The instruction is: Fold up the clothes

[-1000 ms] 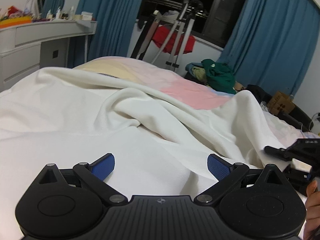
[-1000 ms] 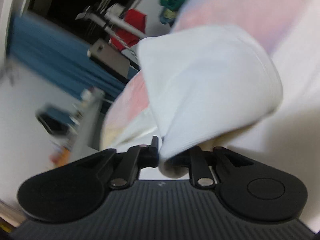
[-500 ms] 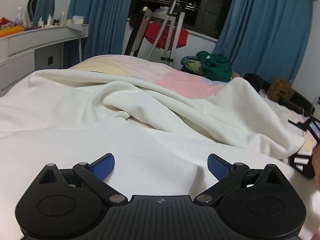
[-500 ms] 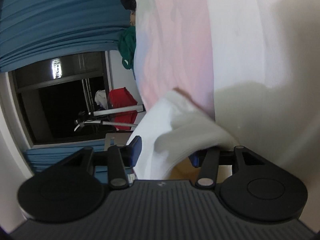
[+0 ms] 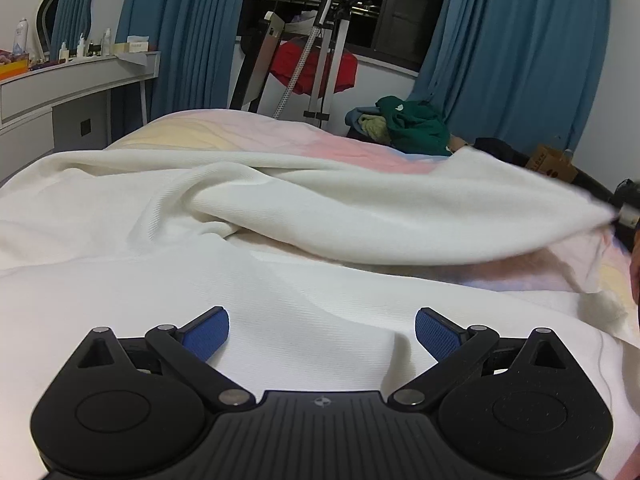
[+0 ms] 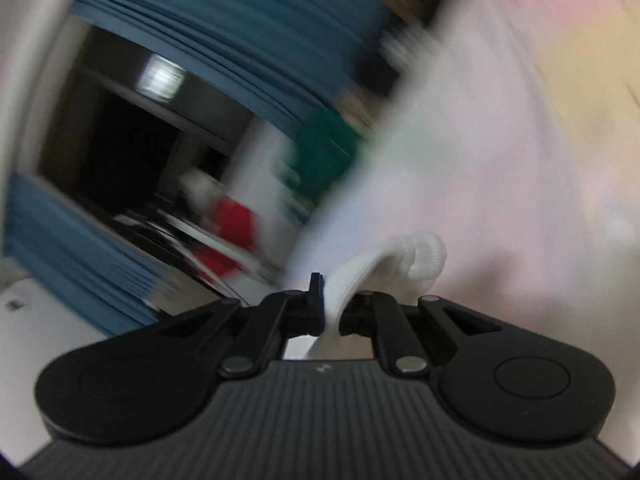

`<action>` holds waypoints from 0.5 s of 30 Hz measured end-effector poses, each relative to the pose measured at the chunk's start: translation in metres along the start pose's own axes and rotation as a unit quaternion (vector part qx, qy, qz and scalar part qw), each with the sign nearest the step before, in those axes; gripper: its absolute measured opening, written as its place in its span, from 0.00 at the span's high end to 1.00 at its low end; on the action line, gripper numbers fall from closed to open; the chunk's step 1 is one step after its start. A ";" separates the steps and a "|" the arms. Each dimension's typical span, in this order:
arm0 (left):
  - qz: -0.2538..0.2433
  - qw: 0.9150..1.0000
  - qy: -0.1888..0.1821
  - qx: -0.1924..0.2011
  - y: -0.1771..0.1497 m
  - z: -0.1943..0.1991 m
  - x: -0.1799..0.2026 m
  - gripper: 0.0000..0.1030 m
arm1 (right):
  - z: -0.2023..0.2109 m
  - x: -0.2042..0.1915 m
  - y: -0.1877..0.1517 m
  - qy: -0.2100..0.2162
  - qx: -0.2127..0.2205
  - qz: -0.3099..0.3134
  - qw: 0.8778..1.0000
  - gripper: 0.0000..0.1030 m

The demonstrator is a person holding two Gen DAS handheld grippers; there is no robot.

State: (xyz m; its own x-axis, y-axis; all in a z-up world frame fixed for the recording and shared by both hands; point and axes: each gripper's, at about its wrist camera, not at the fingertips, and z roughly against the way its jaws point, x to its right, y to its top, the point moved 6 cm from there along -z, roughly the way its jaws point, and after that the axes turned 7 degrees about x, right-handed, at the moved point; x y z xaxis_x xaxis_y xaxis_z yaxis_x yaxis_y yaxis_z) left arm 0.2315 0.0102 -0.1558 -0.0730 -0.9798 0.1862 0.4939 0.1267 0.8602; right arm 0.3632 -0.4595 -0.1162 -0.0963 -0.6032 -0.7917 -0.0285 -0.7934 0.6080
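A large white knit garment (image 5: 280, 216) lies spread and rumpled across the bed. My left gripper (image 5: 322, 330) is open, its blue pads just above a flat part of the cloth, holding nothing. My right gripper (image 6: 330, 312) is shut on a bunched edge of the white garment (image 6: 384, 264). In the left wrist view that edge is pulled out taut and lifted toward the right (image 5: 576, 208). The right wrist view is blurred by motion.
The bed has a pastel pink and yellow sheet (image 5: 256, 128). A pile of green clothes (image 5: 412, 124) sits at its far end. A drying rack with a red item (image 5: 316, 64) stands by the window. A white dresser (image 5: 60, 92) is at the left.
My right gripper has swung out to the right with the garment edge, stretching the fold taut and lifting it off the bed. My left gripper stays open over the cloth.
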 end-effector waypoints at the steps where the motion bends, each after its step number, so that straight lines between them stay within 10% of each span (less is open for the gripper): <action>1: 0.001 1.000 -0.001 -0.002 0.000 -0.001 0.000 0.02 | 0.004 -0.014 0.000 0.021 0.018 0.051 0.998 0.93; 3: 0.002 1.000 -0.003 -0.007 -0.002 -0.002 0.000 0.02 | 0.009 -0.022 -0.005 0.011 0.032 0.110 0.993 0.93; 9: 0.002 1.000 -0.018 -0.006 -0.001 0.004 0.005 0.02 | 0.010 0.065 -0.036 -0.122 -0.080 -0.050 0.988 0.92; 15: -0.006 1.000 -0.030 -0.005 -0.002 0.007 0.011 0.02 | 0.041 0.109 -0.050 -0.093 -0.130 -0.243 0.957 0.91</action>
State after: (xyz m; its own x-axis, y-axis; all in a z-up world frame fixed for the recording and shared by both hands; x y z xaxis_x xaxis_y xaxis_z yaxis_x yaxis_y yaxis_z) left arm 0.2238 0.0000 -0.1521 -0.1306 -0.9703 0.2035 0.5005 0.1126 0.8584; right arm 0.3129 -0.4825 -0.2303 -0.3115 -0.1526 -0.9379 0.1311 -0.9845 0.1167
